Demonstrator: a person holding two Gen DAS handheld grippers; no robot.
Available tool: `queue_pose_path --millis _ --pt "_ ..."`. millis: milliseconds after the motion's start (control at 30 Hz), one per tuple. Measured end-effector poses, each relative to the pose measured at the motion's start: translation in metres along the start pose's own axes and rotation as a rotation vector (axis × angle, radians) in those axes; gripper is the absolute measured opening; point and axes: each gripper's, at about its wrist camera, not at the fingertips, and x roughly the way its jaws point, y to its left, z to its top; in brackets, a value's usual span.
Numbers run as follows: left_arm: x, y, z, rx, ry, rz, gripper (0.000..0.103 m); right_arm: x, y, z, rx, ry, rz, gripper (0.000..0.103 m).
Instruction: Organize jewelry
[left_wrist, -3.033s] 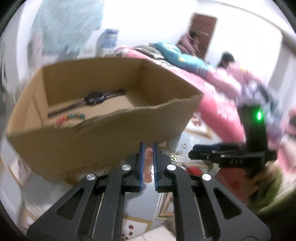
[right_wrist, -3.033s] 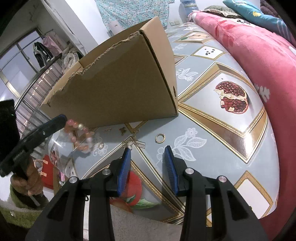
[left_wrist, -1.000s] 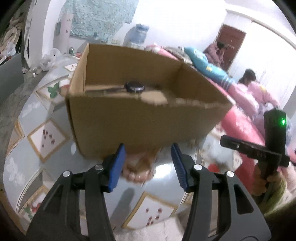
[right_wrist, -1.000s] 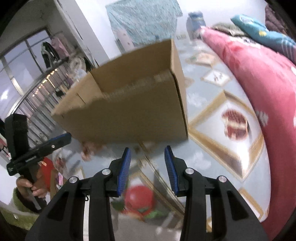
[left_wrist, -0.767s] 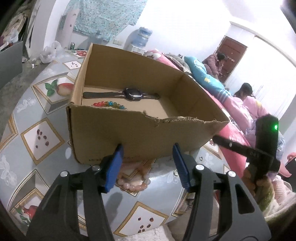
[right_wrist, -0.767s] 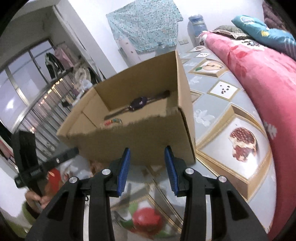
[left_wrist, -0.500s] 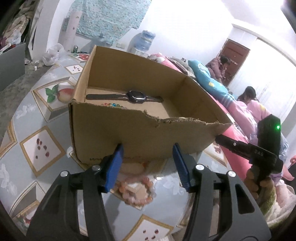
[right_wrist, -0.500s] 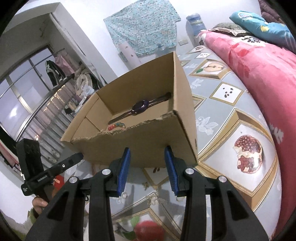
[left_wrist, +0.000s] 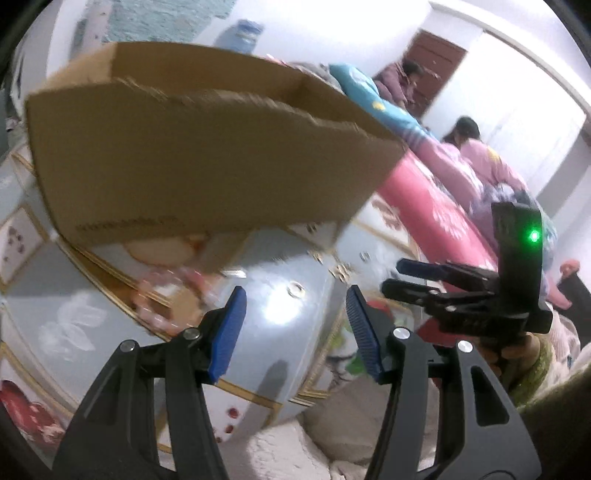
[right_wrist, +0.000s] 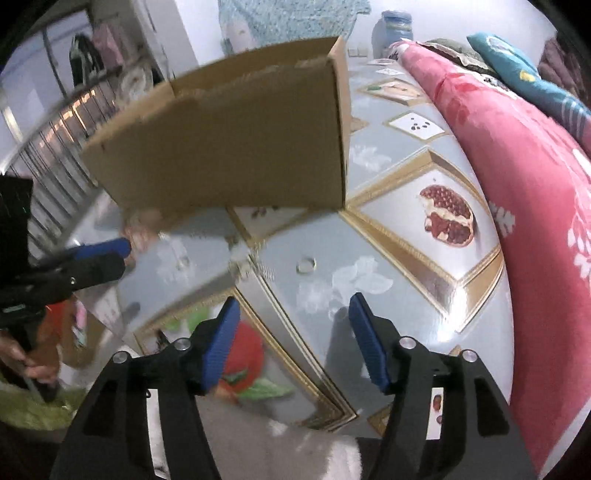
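Note:
The open cardboard box stands on the fruit-patterned tabletop; from this low angle I cannot see inside it. A blurred pink bead bracelet lies on the table in front of the box, just left of my left gripper, which is open and empty. A small ring lies ahead of both grippers. My right gripper hovers over the table, its jaws opening with nothing between them. Each gripper also appears in the other's view: right gripper, left gripper.
Tiny gold pieces and another ring lie near the box's corner. A pink patterned blanket borders the table's right side. Two people sit far back by a door. The table's near edge is just under the grippers.
The left gripper, earlier shut on the pink bracelet, has let it go onto the table. Both grippers dipped toward the tabletop, hiding the box's inside. The right jaws have spread wider.

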Motion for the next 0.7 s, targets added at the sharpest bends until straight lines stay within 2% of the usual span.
queue_pose_path --millis 33,100,167,300,500,700 --pt "0.004 -0.002 -0.001 0.003 0.009 -0.001 0.053 0.003 0.003 -0.001 -0.019 0.007 -0.028 0.065" --pt "0.011 -0.003 -0.002 0.003 0.025 0.009 0.053 0.004 0.006 -0.001 -0.050 0.006 -0.057 0.073" --pt "0.019 0.000 -0.002 -0.003 0.037 0.055 0.053 0.009 0.010 0.002 -0.083 0.027 -0.085 0.078" --pt "0.016 0.014 0.003 -0.050 0.003 0.081 0.053 0.016 0.011 0.004 -0.101 0.064 -0.128 0.096" --pt "0.005 0.031 0.006 -0.074 -0.017 0.122 0.053 0.018 0.006 0.006 -0.076 0.086 -0.126 0.097" --pt "0.006 0.018 0.013 0.013 -0.026 0.179 0.051 0.016 0.004 0.008 -0.067 0.055 -0.116 0.097"
